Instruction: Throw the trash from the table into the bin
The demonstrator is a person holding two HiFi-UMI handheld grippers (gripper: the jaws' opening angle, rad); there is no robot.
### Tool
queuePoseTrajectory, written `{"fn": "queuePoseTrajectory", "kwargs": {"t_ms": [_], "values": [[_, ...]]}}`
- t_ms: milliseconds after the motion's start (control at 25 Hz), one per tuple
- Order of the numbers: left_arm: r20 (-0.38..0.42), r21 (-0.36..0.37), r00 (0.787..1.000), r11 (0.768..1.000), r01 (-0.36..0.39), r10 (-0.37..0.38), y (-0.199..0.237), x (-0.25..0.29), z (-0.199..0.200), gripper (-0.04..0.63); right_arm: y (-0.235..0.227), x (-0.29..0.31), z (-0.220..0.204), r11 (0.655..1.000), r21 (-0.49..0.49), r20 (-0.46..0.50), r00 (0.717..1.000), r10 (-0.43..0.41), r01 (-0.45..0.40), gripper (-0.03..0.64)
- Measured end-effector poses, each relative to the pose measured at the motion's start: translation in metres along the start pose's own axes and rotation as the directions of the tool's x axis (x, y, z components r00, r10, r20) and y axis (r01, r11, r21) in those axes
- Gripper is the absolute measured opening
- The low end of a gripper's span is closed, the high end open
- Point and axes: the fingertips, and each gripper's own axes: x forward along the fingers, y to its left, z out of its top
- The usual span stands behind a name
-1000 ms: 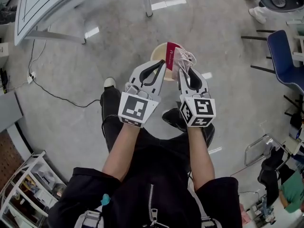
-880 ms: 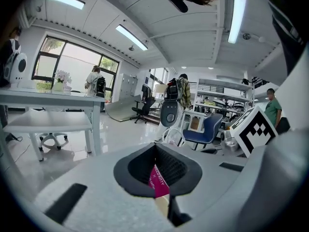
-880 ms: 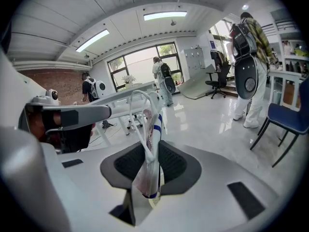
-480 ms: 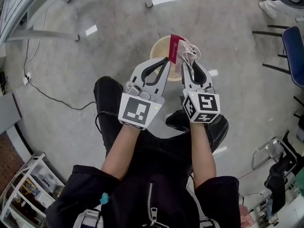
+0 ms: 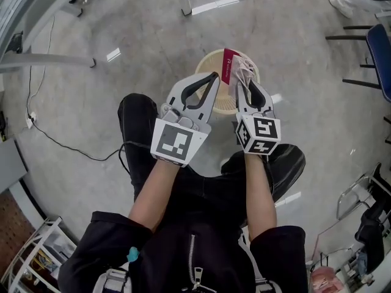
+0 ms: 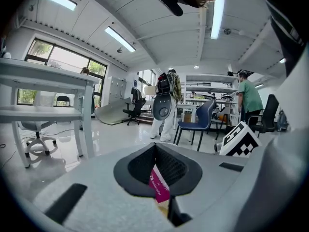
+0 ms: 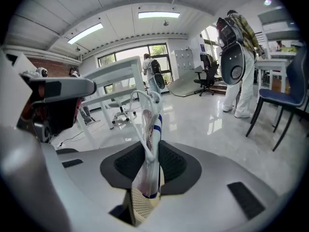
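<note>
A round beige wicker bin point(image 5: 206, 60) stands on the grey floor, right under both gripper tips. My left gripper point(image 5: 215, 77) is shut on a flat magenta packet point(image 5: 229, 66), which sticks up above the bin; in the left gripper view the packet point(image 6: 159, 185) sits pinched between the closed jaws point(image 6: 162, 198). My right gripper point(image 5: 243, 82) is shut on a crumpled clear plastic wrapper point(image 5: 247, 67). In the right gripper view the wrapper point(image 7: 150, 139), with blue stripes, stands up from the jaws point(image 7: 147, 179), and the bin's weave point(image 7: 143, 206) shows just below.
The person's dark-trousered legs point(image 5: 139, 133) flank the bin. A white table's legs point(image 5: 49, 58) lie at the upper left, a cable point(image 5: 67, 148) runs across the floor at left, a blue chair point(image 5: 382, 47) stands at right. People point(image 6: 164, 105) stand farther off in the room.
Both grippers have sunk towards the bin with the packet and the wrapper still gripped. The bin now lies closer under their tips, and the person's knees have bent further.
</note>
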Motion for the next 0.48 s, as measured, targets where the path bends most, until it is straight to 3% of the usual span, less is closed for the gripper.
{"fn": "queuePoseTrajectory", "kwargs": {"t_ms": [280,480], "values": [[0.004,-0.01,1.0,1.0,-0.002,0.002,0.02,0.001,-0.02,0.006,-0.012,0.02,-0.05,0.999,0.003,-0.079,0.996,-0.051,0.051,0.092],[-0.004,0.001,1.0,1.0,0.017,-0.017,0.025,0.0,-0.028,0.006,-0.018,0.042,-0.089,0.996,-0.032,-0.196,0.977,-0.084,0.079,0.121]]}}
